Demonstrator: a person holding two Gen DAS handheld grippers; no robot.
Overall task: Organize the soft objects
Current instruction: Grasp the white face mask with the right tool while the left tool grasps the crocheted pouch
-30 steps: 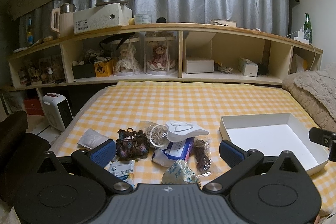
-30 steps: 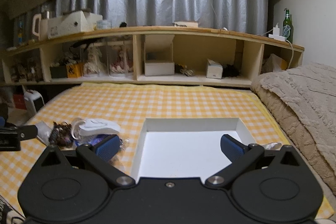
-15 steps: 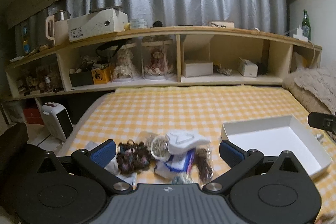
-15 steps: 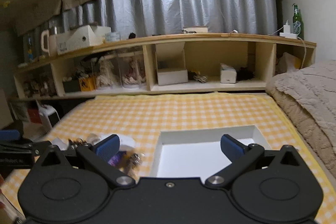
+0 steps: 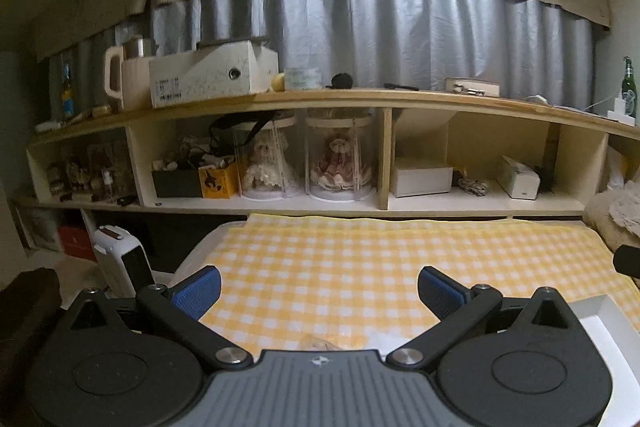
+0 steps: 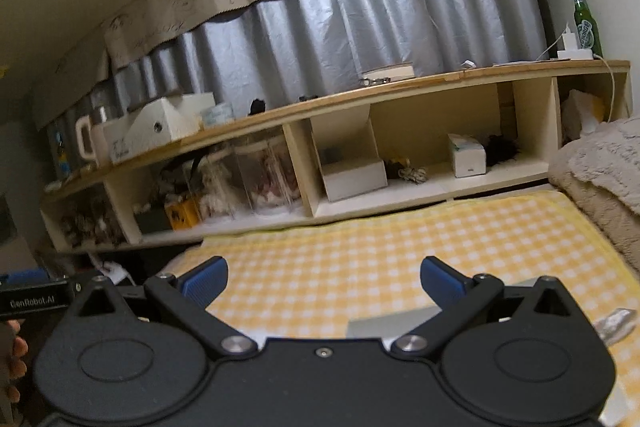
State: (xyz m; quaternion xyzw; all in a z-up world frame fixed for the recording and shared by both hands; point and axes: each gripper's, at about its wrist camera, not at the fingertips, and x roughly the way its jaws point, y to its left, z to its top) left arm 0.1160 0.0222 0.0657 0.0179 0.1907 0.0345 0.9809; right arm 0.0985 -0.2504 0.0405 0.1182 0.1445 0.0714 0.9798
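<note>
Both views have tilted up; left tool (image 5: pixel 319 289) and right tool (image 6: pixel 323 278) gape wide, empty.

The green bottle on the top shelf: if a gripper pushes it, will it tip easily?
Probably. The green bottle is tall, narrow and upright near the end of the shelf, so a high push would likely topple it. It looks like glass: likely slippery to grip and fragile if it falls.
</note>
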